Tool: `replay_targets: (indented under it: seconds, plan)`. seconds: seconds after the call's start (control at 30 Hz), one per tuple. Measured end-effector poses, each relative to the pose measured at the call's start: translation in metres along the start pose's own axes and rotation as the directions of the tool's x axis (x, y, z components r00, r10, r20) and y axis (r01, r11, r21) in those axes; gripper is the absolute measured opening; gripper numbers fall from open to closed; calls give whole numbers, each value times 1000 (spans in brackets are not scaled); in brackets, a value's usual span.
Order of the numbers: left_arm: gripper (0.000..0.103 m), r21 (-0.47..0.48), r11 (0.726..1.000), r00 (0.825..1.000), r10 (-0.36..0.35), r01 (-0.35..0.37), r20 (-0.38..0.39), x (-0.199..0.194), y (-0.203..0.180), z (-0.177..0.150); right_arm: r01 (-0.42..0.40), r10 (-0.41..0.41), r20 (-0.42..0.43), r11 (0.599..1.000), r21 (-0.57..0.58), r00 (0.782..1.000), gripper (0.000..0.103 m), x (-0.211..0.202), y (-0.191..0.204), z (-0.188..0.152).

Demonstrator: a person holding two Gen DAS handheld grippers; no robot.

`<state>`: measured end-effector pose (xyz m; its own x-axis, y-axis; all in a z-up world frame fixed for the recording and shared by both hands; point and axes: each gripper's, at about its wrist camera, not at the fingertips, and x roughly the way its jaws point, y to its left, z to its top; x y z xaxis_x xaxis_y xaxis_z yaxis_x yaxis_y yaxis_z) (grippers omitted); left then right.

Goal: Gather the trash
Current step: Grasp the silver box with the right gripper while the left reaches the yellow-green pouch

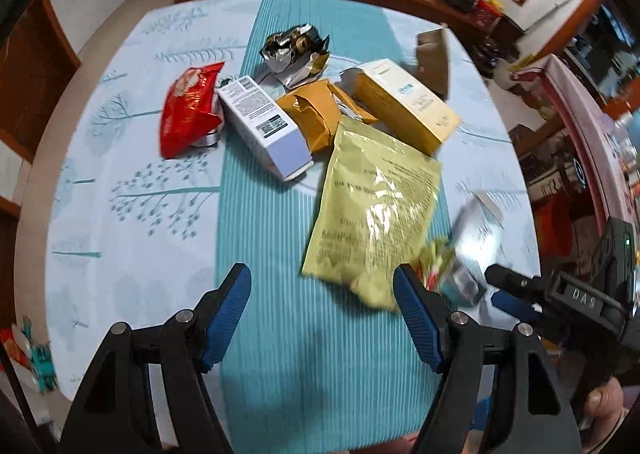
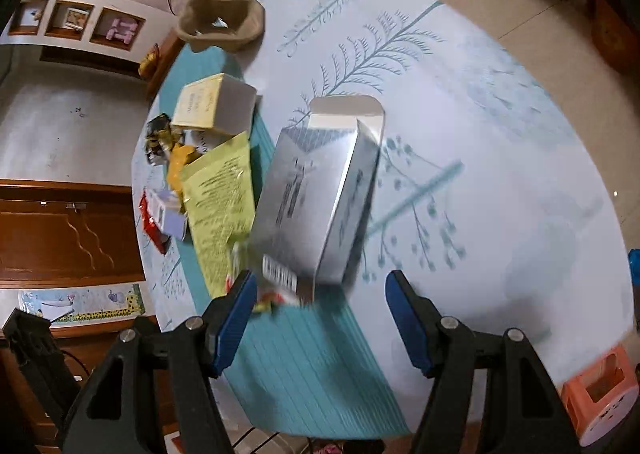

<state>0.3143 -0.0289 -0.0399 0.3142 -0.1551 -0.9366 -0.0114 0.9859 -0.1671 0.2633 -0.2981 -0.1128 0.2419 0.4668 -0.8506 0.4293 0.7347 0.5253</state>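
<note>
On the table (image 1: 132, 190), approach stage: litter spread, nothing yet gripped
Left gripper (image 1: 322, 314) has its jaws apart and empty above the teal runner, beside the yellow pouch (image 1: 372, 206); right gripper (image 2: 320, 324) likewise parted, the silver box (image 2: 320, 194) lying just ahead, unclamped. Judged next: lower over one item, close on it, then carry it to the brown paper bag (image 2: 222, 22) at the far edge

Bright, even light — motion blur, fisheye edges.
</note>
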Motion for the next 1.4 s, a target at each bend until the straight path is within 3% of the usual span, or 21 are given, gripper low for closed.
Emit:
replay_targets:
  seconds: [0.13, 0.47, 0.6, 0.7, 0.83, 0.93, 1.17, 1.23, 1.33, 1.4]
  plan:
    - [72, -12, 1000, 1000, 9, -9, -25, 18, -2, 14, 17, -18, -61, 1000, -21, 998, 67, 22, 9, 19]
    - [72, -39, 999, 992, -1, -4, -123, 63, -7, 29, 108, -129, -72, 966, -235, 989, 67, 40, 54, 53]
    - [72, -45, 999, 990, 1, -7, -138, 74, -9, 33, 177, -213, -65, 918, -356, 975, 69, 50, 72, 52]
    - [72, -39, 999, 988, -2, -4, -152, 80, -12, 35, 230, -274, -32, 858, -460, 961, 69, 57, 86, 47]
    - [72, -54, 998, 986, -22, 13, -166, 89, -17, 34, 227, -273, -10, 819, -527, 962, 67, 62, 93, 46]
    - [72, -66, 997, 982, -39, 28, -182, 94, -19, 30, 206, -245, -4, 823, -529, 970, 57, 57, 91, 49]
    - [74, -76, 995, 976, -74, 60, -203, 107, -34, 27, 148, -188, -45, 880, -451, 981, 51, 43, 63, 67]
    - [74, -88, 993, 972, -98, 81, -214, 112, -40, 27, 91, -119, -38, 899, -428, 992, 33, 31, 59, 73]
    - [59, -83, 994, 974, -84, 68, -211, 112, -49, 29, 62, -90, -47, 905, -420, 995, 27, 22, 62, 78]
    - [34, -93, 993, 976, -84, 66, -200, 110, -54, 30, 64, -92, -45, 901, -428, 995, 27, 20, 60, 80]
